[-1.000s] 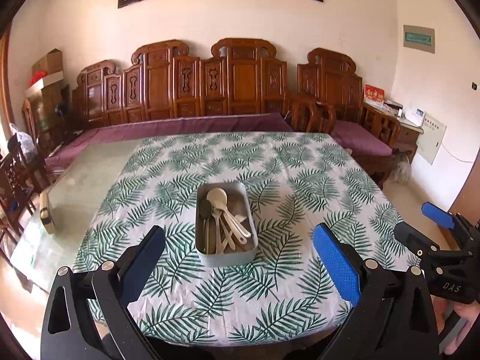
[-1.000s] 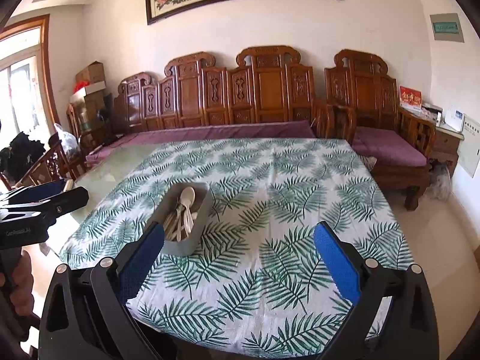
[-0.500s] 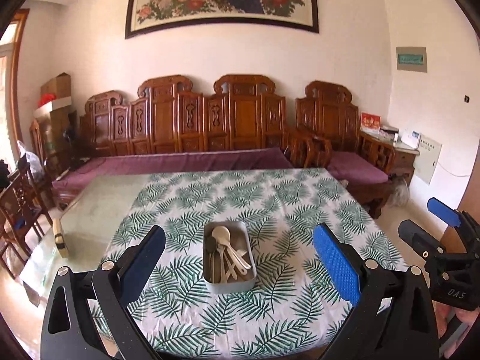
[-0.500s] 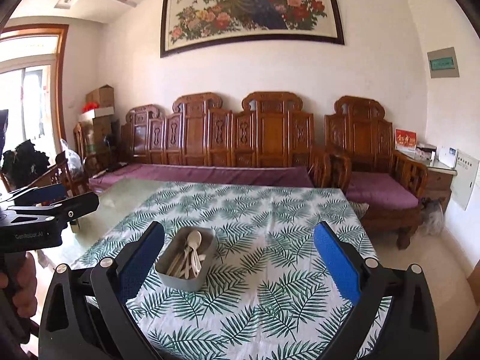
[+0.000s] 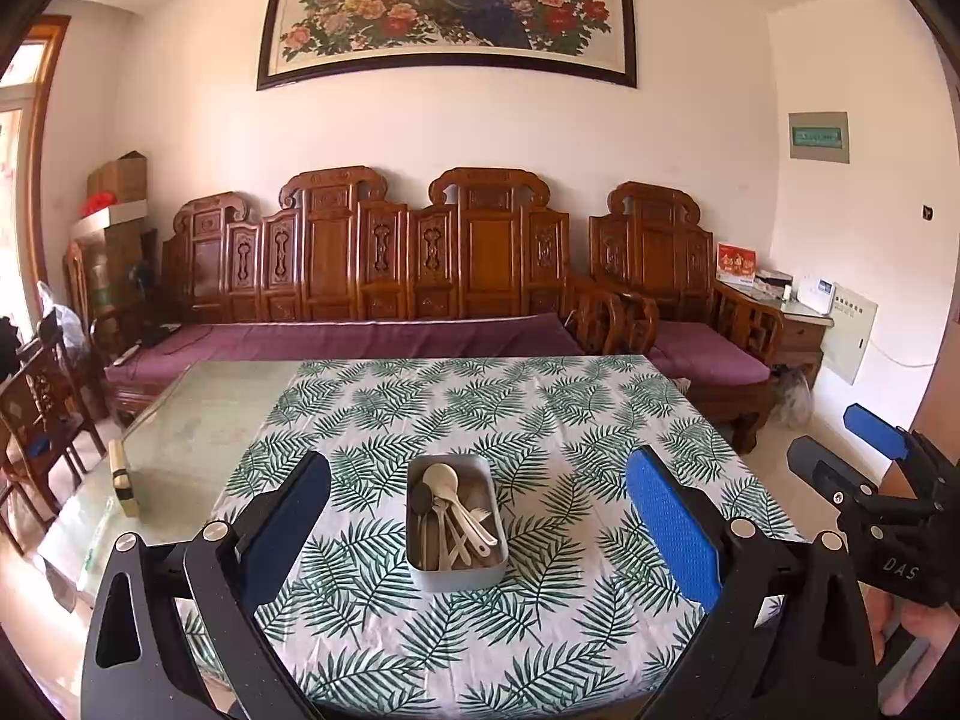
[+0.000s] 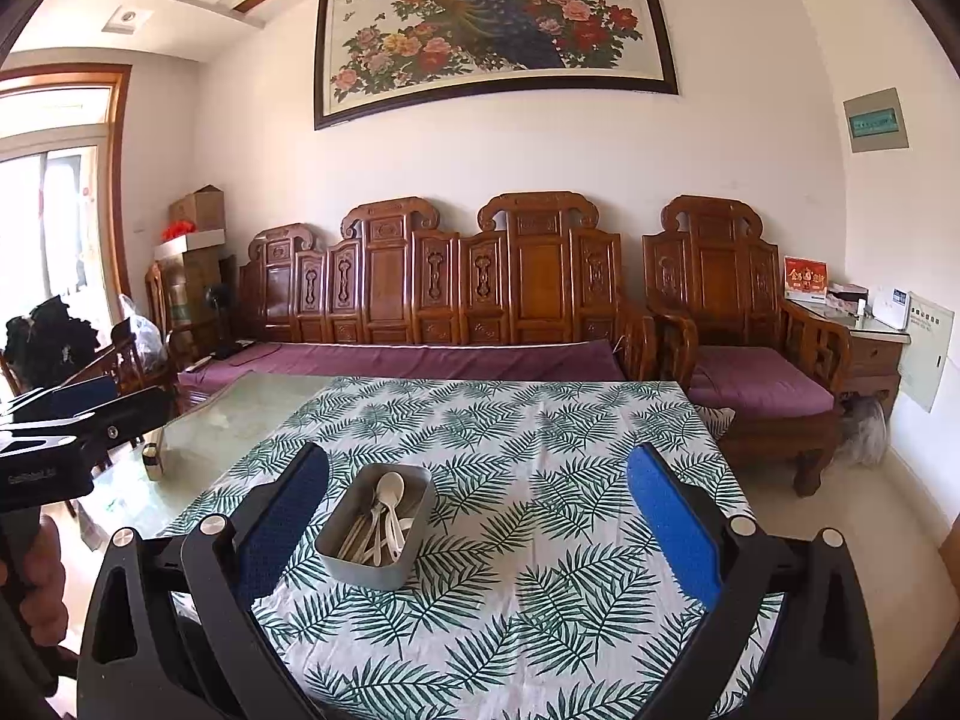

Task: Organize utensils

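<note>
Utensils (image 5: 450,516), pale spoons and forks, lie heaped in a grey tray (image 5: 420,570) on the desk (image 5: 540,420), at 12 o'clock of the wide, empty left tongs (image 5: 477,510) and 11 o'clock of the wide, empty right tongs (image 6: 477,510), a scene fitting tidying done or sorting ahead.

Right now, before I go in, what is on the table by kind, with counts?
Grey tin: 1
Leaf-print tablecloth: 1
Small yellowish object on the bare glass: 1
Dark spoon in the tin: 1
Pale utensils in the tin: overlapping, no exact count
Total: 4, plus the pale pile
</note>
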A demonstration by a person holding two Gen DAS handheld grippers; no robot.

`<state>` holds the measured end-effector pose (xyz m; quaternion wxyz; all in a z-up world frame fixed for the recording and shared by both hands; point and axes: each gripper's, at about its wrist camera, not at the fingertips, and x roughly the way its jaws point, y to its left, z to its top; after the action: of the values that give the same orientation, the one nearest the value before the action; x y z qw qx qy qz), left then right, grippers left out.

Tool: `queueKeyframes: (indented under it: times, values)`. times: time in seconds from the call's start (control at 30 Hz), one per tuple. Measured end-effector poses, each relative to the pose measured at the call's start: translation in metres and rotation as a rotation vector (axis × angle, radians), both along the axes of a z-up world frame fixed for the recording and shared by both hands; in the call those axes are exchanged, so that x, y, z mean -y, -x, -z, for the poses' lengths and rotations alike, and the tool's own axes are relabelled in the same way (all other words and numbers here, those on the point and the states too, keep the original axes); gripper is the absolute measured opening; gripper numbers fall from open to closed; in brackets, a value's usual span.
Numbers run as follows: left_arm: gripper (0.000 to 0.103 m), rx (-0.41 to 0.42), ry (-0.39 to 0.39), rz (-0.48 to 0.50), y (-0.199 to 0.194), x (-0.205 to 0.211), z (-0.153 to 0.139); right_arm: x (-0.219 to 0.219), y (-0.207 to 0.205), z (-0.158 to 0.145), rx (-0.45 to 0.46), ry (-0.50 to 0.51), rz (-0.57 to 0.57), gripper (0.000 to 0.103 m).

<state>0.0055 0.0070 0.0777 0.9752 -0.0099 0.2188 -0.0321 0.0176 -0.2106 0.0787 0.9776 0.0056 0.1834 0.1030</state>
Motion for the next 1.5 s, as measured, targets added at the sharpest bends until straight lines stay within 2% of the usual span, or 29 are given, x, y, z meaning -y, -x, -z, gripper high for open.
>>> queueKeyframes:
  times: [1.5]
  values:
    - [0.095, -0.007, -0.003, -0.002, -0.0030, -0.0026, 0.0038, -0.0015, -0.0042, 0.0072, -0.010, -0.003, 0.009, 0.100]
